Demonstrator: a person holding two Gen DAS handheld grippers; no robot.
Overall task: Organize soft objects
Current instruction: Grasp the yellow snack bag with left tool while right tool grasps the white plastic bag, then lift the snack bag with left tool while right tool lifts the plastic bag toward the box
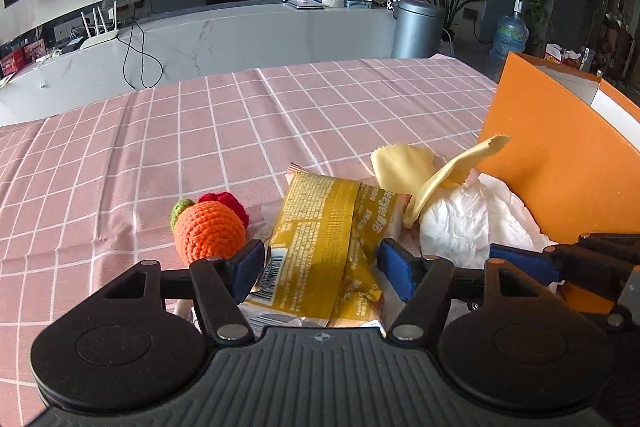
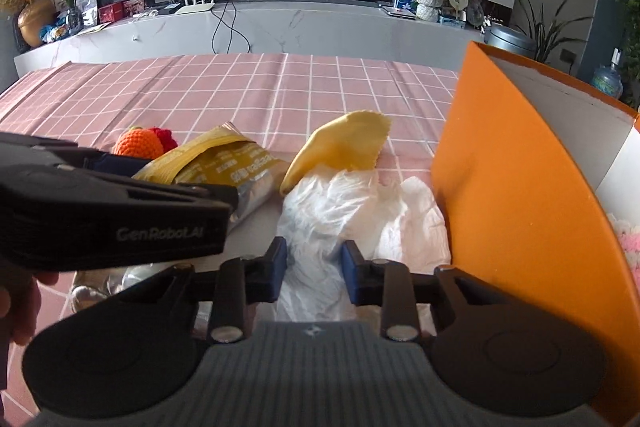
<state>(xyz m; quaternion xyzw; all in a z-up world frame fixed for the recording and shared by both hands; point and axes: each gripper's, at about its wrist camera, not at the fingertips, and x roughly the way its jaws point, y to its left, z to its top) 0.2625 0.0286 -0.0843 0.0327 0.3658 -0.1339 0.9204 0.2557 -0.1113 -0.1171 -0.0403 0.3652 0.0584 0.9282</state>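
Observation:
My left gripper [image 1: 322, 267] stands open astride a yellow snack packet [image 1: 320, 227] on the pink checked tablecloth [image 1: 240, 127]; its pads sit at the packet's two sides. A crocheted orange fruit [image 1: 210, 231] and a red crocheted piece [image 1: 228, 201] lie just left of it. My right gripper [image 2: 314, 269] is shut on a crumpled white sheet [image 2: 360, 215], which is bunched between the pads. A yellow cloth [image 2: 344, 143] rests on the sheet's far edge. In the right wrist view the left gripper's body [image 2: 112, 211] crosses the left side, over the packet [image 2: 236, 163].
An open orange box [image 2: 500, 167] stands tight against the white sheet on the right, with something pink and fluffy [image 2: 624, 239] inside. A silvery wrapper [image 2: 92, 291] lies under the left gripper. A hand [image 2: 20, 307] shows at the left edge. Beyond the table is a grey counter [image 1: 240, 35].

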